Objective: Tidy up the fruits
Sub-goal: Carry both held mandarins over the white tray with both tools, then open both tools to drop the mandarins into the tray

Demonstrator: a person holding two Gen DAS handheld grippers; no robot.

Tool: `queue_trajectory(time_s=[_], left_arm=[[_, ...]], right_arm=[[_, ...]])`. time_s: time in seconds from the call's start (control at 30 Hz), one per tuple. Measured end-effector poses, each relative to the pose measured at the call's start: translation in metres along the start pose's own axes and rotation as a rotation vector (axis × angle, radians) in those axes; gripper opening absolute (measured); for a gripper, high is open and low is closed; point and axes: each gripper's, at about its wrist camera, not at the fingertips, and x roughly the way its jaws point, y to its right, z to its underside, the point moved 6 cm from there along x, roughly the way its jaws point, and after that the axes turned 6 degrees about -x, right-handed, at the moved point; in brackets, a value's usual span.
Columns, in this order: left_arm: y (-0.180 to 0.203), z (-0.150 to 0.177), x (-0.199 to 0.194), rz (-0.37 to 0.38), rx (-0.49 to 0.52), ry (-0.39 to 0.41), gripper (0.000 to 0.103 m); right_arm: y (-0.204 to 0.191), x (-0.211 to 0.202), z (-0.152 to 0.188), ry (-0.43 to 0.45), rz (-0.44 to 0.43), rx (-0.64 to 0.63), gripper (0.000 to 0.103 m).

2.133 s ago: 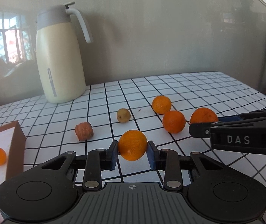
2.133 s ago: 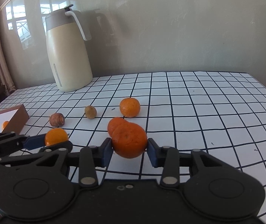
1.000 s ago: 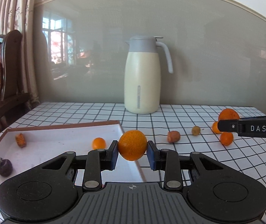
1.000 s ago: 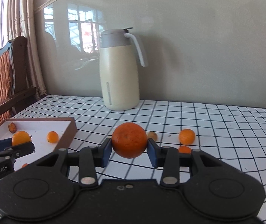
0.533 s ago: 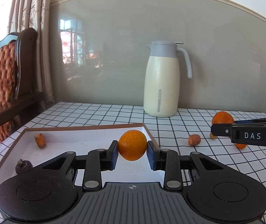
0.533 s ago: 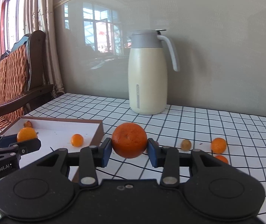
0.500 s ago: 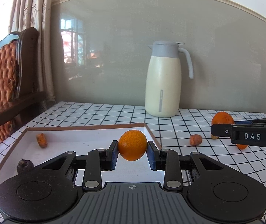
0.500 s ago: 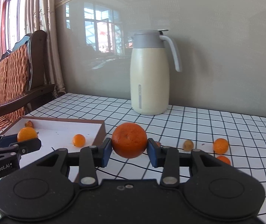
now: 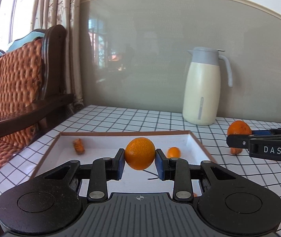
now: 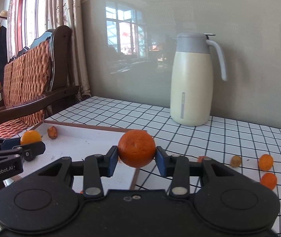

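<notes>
My left gripper [image 9: 140, 163] is shut on an orange [image 9: 140, 153], held above the white tray [image 9: 108, 142] with a brown rim. In that tray lie a small orange [image 9: 173, 152] and a brownish fruit [image 9: 78, 146]. My right gripper [image 10: 136, 159] is shut on a darker, larger orange [image 10: 136, 148], over the tray's right rim [image 10: 134, 176]. From the left wrist view the right gripper [image 9: 239, 136] comes in from the right with its orange [image 9: 239, 128]. From the right wrist view the left gripper [image 10: 30, 145] shows at the left with its orange [image 10: 31, 136].
A cream thermos jug [image 10: 192, 79] stands at the back by the wall. Two small oranges [image 10: 265, 162] [image 10: 268, 180] and a yellowish fruit [image 10: 235, 161] lie on the checked tablecloth [image 10: 209, 138] to the right. A wooden chair [image 10: 28, 83] with a woven cushion stands left of the table.
Both grippers have carried their oranges leftward, from beside the loose fruit to over the tray. The tray now fills the foreground and the jug has slid right in both views.
</notes>
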Motion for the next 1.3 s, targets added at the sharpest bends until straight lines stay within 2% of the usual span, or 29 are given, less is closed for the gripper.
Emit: queue_trajectory(time_s=[0.87, 1.3], left_arm=[[-0.099, 0.005, 0.007, -0.155, -0.051, -0.031, 0.033], [-0.116, 0.016, 0.013, -0.16, -0.051, -0.082, 0.033]], right_arm=[[-0.053, 0.036, -0.007, -0.017, -0.062, -0.031, 0.032], [-0.068, 0.053, 0.0, -0.07, -0.063, -0.041, 0.032]])
